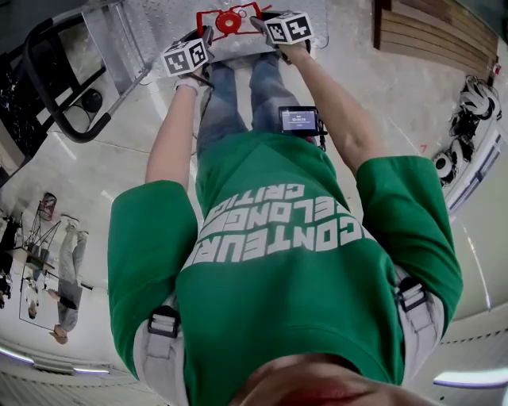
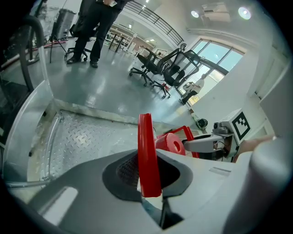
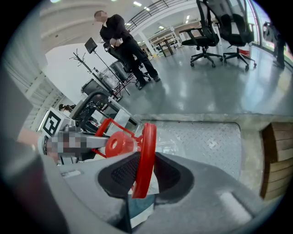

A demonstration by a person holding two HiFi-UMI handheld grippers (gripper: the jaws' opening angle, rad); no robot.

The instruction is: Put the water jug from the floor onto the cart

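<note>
- Cart (image 1: 151,32): its ribbed metal deck lies straight beneath both tongs, with its black push bar (image 1: 48,87) to the person's left.
- Sweatshirt (image 1: 278,317): green, with white block letters. One row reads "CONTEUR"; the rows above it are creased and only partly legible.
- Water jug (image 1: 228,22): it hangs upright over the cart deck between the two tongs, long axis vertical and neck pointing up. No view shows whether its base touches the deck.
- Left tongs (image 2: 149,178): nearly closed, clenched on one side of the jug's red handle (image 2: 147,151).
- Right tongs (image 3: 143,176): clenched the same way on the opposite side of the handle, facing the left pair across the jug.
- Label (image 3: 137,205): a teal and white patch shows below the right tongs, its print too blurred to read.
- Cap (image 2: 174,144): red and round, on top of the neck between the two tongs.
- Small screen (image 1: 298,120): lit, at the person's waist, its text too small to read.
</note>
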